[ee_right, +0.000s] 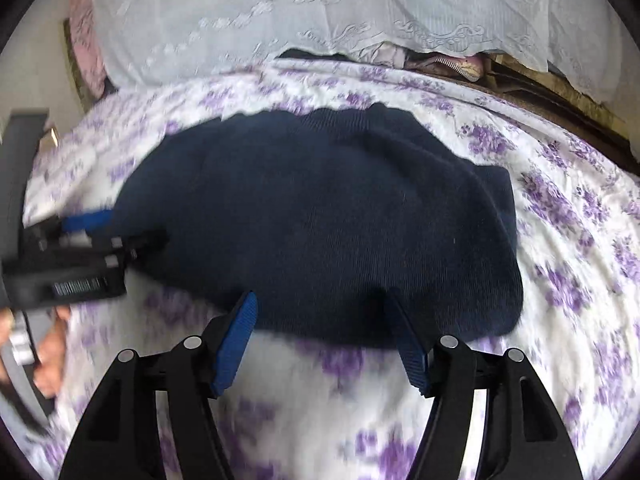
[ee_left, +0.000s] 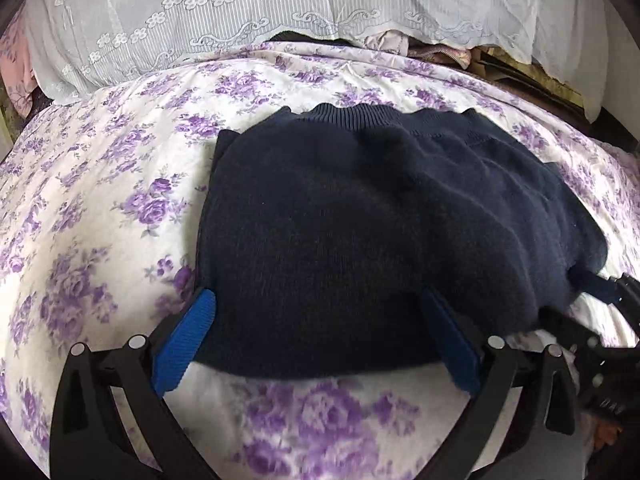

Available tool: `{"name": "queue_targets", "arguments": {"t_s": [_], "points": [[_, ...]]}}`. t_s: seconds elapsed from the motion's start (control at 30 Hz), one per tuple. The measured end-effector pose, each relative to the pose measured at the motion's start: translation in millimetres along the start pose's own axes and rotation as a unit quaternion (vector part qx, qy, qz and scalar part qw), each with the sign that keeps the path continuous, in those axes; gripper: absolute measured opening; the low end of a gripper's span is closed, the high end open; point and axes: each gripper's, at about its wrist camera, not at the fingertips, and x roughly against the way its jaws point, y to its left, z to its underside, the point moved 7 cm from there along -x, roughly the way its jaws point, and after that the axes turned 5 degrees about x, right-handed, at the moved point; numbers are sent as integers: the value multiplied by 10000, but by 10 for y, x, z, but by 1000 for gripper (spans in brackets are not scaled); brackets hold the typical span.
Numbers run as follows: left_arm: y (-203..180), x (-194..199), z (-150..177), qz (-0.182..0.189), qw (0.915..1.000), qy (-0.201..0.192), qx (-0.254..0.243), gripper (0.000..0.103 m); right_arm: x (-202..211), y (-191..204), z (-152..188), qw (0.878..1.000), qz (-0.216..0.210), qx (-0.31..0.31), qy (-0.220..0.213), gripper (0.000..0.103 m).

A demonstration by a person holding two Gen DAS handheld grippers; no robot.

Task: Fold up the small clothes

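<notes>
A navy knit garment (ee_left: 360, 220) lies folded on the purple-flowered bedsheet (ee_left: 100, 200), its ribbed hem toward the back. My left gripper (ee_left: 316, 304) is open at the garment's near edge, blue pads wide apart, with the cloth lying between the fingertips and not pinched. The right wrist view shows the same garment (ee_right: 320, 208). There my right gripper (ee_right: 320, 302) is open too, its fingertips straddling the near edge. The left gripper (ee_right: 80, 240) shows at that view's left, held by a hand (ee_right: 52, 344). The right gripper (ee_left: 624, 292) peeks in at the left view's right edge.
A white lace cloth (ee_left: 280, 12) hangs across the back of the bed. Bundled fabrics (ee_left: 436, 54) show beneath it, and pink cloth (ee_left: 14, 72) sits at the far left. A dark wooden edge (ee_left: 560, 96) borders the bed at the back right.
</notes>
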Motion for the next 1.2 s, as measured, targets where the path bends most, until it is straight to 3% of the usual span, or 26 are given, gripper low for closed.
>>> {"name": "queue_targets", "arguments": {"t_s": [0.1, 0.17, 0.3, 0.37, 0.43, 0.57, 0.77, 0.9, 1.0, 1.2], "points": [[20, 118, -74, 210, 9994, -190, 184, 98, 109, -74, -96, 9992, -162, -290, -220, 70], [24, 213, -180, 366, 9982, -355, 323, 98, 238, -100, -286, 9977, -2, -382, -566, 70], [-73, 122, -261, 183, 9992, -327, 168, 98, 193, -104, -602, 9959, 264, -309, -814, 74], [-117, -89, -121, -24, 10000, -46, -59, 99, -18, -135, -564, 9971, 418, -306, -564, 75], [-133, -97, -100, -137, 9997, -115, -173, 99, -285, -167, -401, 9988, 335, -321, -134, 78], [-108, -76, -95, -103, 9998, -157, -120, 99, -206, -237, -388, 9981, 41, -526, -322, 79], [-17, 92, -178, -73, 9986, -487, 190, 99, 92, -333, -476, 9928, 389, -674, -909, 84], [50, 107, -243, -172, 9979, -561, 279, 99, -54, -406, -441, 9941, 533, -686, -649, 89], [74, -132, -147, -342, 9992, -72, 216, 99, -243, -357, -362, 9971, 528, -528, -154, 100], [85, -150, -135, -332, 9992, -67, 215, 99, -235, -342, -334, 9971, 506, -546, -171, 100]]}}
